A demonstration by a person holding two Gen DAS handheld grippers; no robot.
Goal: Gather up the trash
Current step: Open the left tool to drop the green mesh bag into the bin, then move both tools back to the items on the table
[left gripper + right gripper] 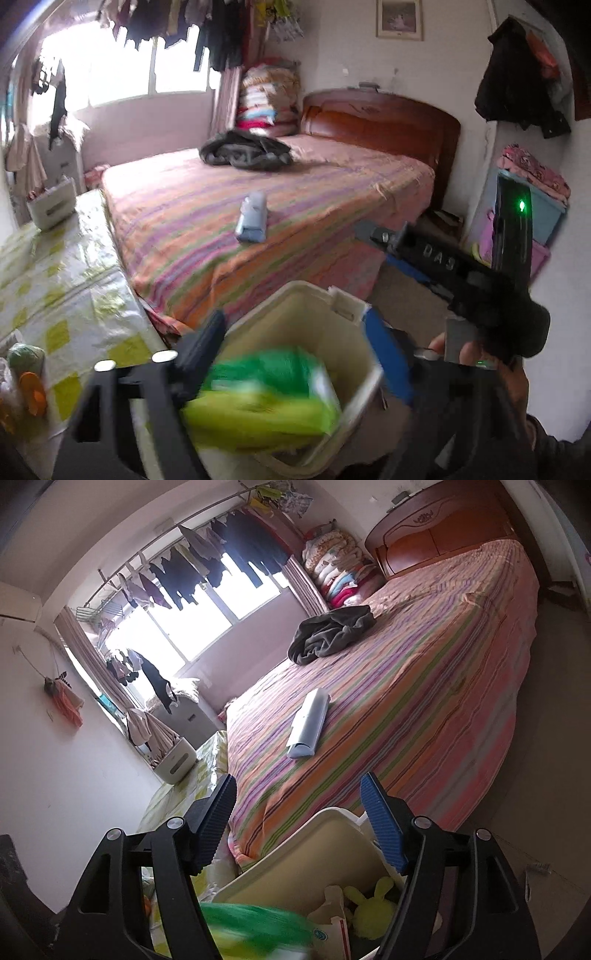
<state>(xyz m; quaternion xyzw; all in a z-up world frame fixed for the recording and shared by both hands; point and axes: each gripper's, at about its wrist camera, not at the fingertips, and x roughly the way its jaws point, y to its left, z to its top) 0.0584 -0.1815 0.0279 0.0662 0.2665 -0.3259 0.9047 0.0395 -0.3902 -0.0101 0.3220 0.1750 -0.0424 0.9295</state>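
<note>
Now green bag (266, 391) between left claw (299, 354) fingers.

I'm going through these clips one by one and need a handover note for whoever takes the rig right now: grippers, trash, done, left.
Left gripper: open, empty, over the bin.
Right gripper: open, empty, above the bin rim.
Green-yellow bag: blurred, inside the bin mouth, gripped by nothing; a carton and yellow plush toy lie in there too.
Left: pale blue pack on the bed; whether it is trash I cannot tell.

Cream bin (369, 384), green-and-yellow packet (266, 395), pink-orange-green striped bedspread (258, 184), blue fingers (382, 830)
</note>
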